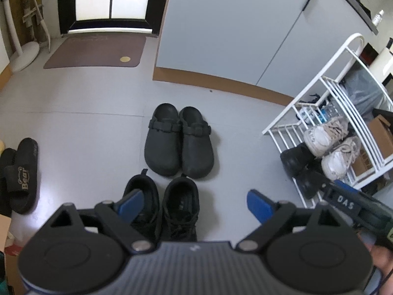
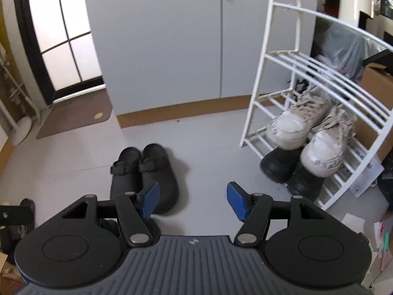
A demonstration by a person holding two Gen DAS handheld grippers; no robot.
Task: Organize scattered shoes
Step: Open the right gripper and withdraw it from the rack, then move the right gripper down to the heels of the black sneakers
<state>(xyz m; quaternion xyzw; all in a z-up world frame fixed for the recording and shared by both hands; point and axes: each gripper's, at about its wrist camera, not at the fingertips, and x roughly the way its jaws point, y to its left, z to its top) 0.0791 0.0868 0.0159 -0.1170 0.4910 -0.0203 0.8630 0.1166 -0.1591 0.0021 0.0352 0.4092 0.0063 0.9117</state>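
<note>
Left gripper [image 1: 194, 202]: tilted down toward the floor, blue pads spread wide, nothing between them; it hangs above the black lace-up shoes [image 1: 162, 211].

Right gripper [image 2: 192, 200]: also angled down, jaws parted with only bare floor [image 2: 208, 152] in the gap, holding nothing. Its dark body enters the left wrist view from the lower right, with part of a hand [image 1: 382, 255] behind it.

Black lace-up shoes: a pair side by side, touching, nearest the left camera; openings face the far side, long axes running near to far.

Black clogs [image 1: 180, 142]: a pair side by side just beyond the lace-ups, rounded toes toward the camera, strapped heels toward the far cabinet [image 1: 233, 29]; long axes near to far, slightly slanted.

Black slides [image 1: 21, 177]: at the left edge, lettered strap visible, long axis roughly near to far.

White rack [image 2: 282, 56]: at the right, leaning, with barred shelves. Two white sneakers [image 2: 309, 132] rest on a middle shelf, toes pointing out toward the floor's left-near side; black shoes [image 2: 289, 169] sit below them, toes likewise outward.

Brown mat [image 1: 95, 51]: far left, before the glazed door [image 1: 110, 0].
</note>
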